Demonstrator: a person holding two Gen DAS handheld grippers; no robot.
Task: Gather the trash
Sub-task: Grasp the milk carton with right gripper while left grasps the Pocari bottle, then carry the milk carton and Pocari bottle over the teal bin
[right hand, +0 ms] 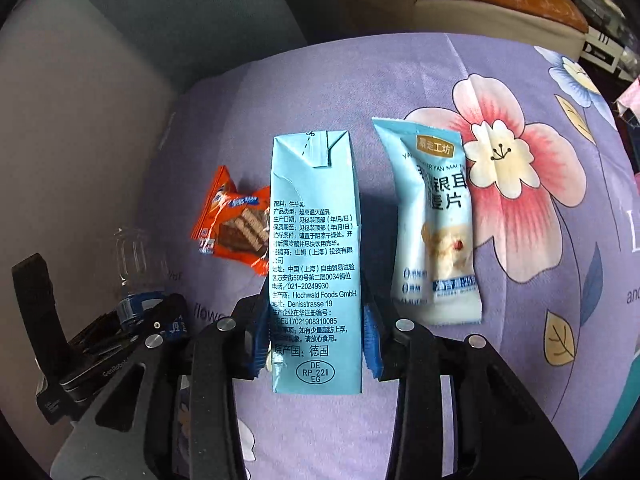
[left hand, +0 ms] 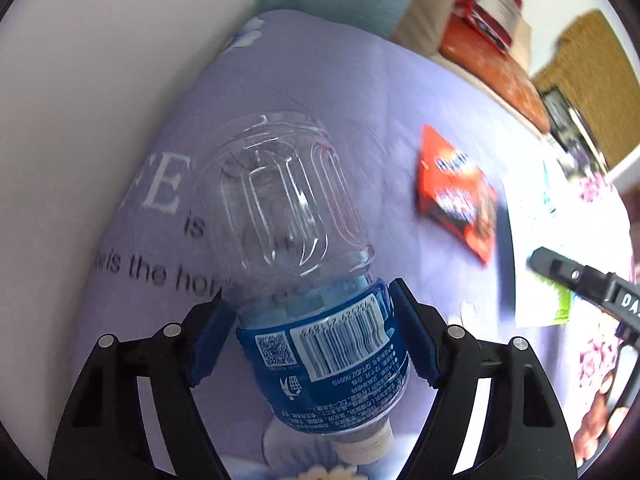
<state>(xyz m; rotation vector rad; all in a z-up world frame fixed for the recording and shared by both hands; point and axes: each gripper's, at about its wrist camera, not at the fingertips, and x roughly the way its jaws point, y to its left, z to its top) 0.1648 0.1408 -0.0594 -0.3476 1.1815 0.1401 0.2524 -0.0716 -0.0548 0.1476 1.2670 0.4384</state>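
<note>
A lavender bedsheet (right hand: 400,80) printed with flowers, leaves and lettering covers the bed. On it lie a light-blue milk carton (right hand: 316,256), an orange wafer wrapper (right hand: 232,228) to its left, a pale-blue cereal sachet (right hand: 436,220) to its right, and a clear plastic bottle (left hand: 304,256) with a blue label.

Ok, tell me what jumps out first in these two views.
A clear bottle with a blue label lies between the left hand-held gripper's pads. A pale blue carton sits between the right hand-held gripper's pads on the purple flowered sheet, flanked by an orange wrapper and a white pouch.
</note>
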